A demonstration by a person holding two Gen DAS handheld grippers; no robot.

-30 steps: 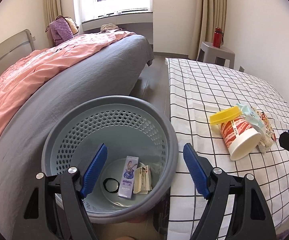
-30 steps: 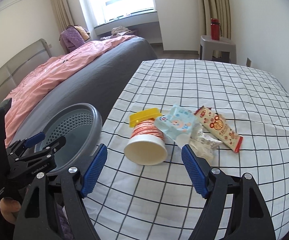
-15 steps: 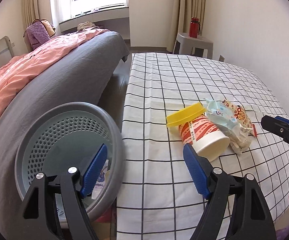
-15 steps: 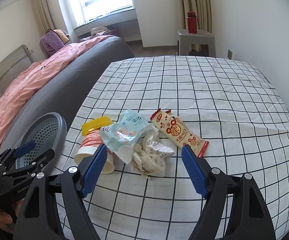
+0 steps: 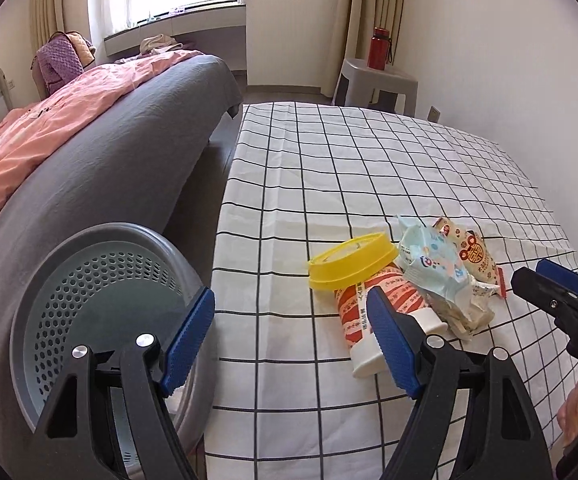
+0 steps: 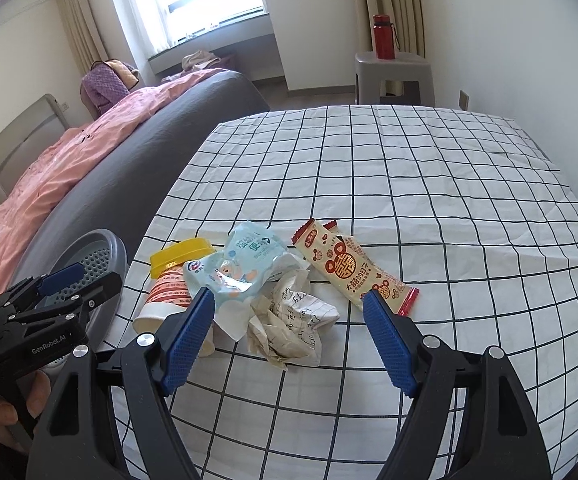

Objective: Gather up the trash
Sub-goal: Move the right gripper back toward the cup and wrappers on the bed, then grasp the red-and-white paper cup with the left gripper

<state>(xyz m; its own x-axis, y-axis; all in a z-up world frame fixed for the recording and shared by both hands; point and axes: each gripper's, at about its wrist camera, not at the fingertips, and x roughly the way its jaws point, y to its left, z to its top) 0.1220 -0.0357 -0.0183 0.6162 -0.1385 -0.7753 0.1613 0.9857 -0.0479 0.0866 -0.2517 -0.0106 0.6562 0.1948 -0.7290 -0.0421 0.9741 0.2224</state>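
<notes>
A pile of trash lies on the checked tablecloth [image 6: 409, 184]: a red-and-white paper cup [image 6: 165, 300] on its side with a yellow lid [image 6: 179, 260], a light blue wrapper [image 6: 245, 268], crumpled paper [image 6: 289, 320] and a red-and-cream snack wrapper [image 6: 349, 268]. My right gripper [image 6: 289, 332] is open, just in front of the crumpled paper. My left gripper [image 5: 289, 332] is open and empty, between the grey basket [image 5: 89, 300] and the cup [image 5: 373, 304]. The basket stands at the table's left edge.
A bed with grey and pink covers [image 5: 89, 140] runs along the left. A grey stool [image 6: 393, 76] with a red bottle [image 6: 383, 36] stands at the far wall. A narrow floor gap [image 5: 213, 160] separates bed and table.
Both grippers have swung right, away from the basket toward the trash pile. The right gripper now centres on the crumpled paper instead of the cup. Both stay open.
</notes>
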